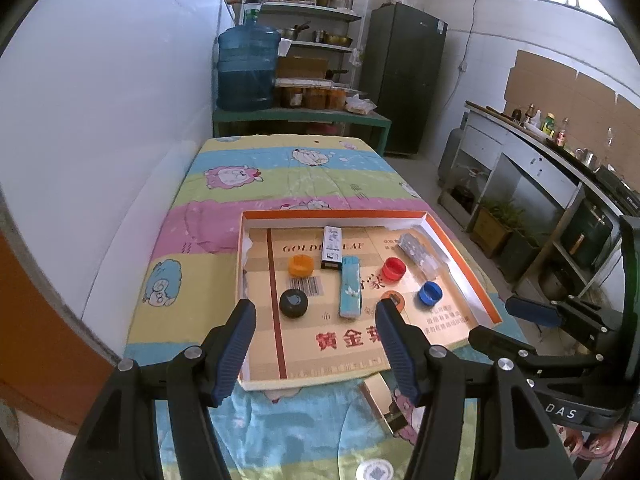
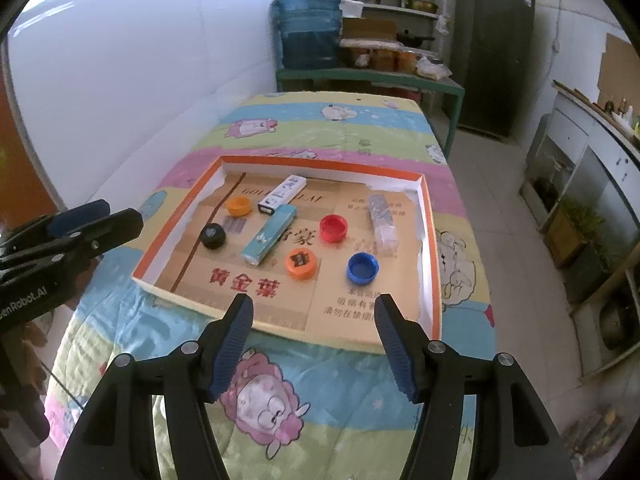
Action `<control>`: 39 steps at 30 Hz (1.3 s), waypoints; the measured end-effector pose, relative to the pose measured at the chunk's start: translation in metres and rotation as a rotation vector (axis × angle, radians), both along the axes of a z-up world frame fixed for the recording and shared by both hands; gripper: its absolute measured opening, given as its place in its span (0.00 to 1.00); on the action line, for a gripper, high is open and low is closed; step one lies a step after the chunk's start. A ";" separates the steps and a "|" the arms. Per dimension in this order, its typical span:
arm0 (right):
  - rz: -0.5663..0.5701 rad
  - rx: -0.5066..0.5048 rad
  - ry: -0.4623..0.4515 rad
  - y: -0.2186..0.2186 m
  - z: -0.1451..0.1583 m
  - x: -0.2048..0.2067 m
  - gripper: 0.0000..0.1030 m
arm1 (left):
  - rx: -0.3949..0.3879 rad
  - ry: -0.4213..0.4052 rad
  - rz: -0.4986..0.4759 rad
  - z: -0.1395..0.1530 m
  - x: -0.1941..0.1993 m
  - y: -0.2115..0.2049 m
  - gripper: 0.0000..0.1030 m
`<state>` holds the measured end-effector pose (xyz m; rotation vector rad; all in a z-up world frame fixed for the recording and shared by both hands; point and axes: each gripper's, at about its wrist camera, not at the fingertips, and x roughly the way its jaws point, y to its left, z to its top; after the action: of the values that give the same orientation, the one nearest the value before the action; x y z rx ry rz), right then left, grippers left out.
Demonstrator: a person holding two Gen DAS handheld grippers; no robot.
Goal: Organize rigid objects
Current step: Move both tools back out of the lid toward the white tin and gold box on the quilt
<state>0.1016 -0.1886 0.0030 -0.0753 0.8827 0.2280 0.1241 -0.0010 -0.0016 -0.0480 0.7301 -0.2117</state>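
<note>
Both grippers hang over the near end of the table, and both are spread wide with nothing between the pads. The left gripper (image 1: 316,316) hovers just above the near edge of the tray (image 1: 460,248), its right finger (image 1: 394,340) covering part of the dark-topped orange cap (image 2: 301,263). The right gripper (image 2: 316,312) sits back a touch, over the tray's near rim and the quilt (image 2: 260,400).

Inside the tray, on its printed cardboard floor, 8 pieces lie apart from one another. On the left side: an open orange cap (image 1: 302,265) toward the back, a black cap (image 1: 293,303) nearer. In the middle, a white box (image 1: 332,248) lies at the back, and a teal box (image 1: 351,290) runs forward from it, their corners close. On the right side: a red cap (image 1: 394,269), a blue cap (image 1: 430,293) nearer and farther right, and a clear wrapped pack (image 1: 416,250) along the right side, toward the back.

On the quilt, just outside the tray's near edge, a small gold box (image 1: 380,404) lies partly behind the left gripper's finger.
</note>
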 end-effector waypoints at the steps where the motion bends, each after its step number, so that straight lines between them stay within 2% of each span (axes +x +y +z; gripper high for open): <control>1: 0.002 0.000 -0.001 0.001 0.001 -0.003 0.63 | 0.000 -0.001 0.000 0.000 -0.003 0.000 0.60; 17: 0.022 0.011 0.017 0.011 -0.010 -0.040 0.63 | -0.008 0.008 0.000 -0.014 -0.046 0.008 0.60; 29: 0.001 0.018 0.042 0.007 -0.025 -0.056 0.63 | -0.025 0.056 -0.060 -0.049 -0.075 -0.004 0.60; 39: -0.014 0.021 0.052 0.003 -0.030 -0.062 0.63 | 0.005 0.080 -0.104 -0.075 -0.089 -0.021 0.60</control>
<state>0.0396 -0.1861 -0.0274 -0.0434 0.9324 0.2275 0.0353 -0.0220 -0.0762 -0.0137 0.8139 -0.3091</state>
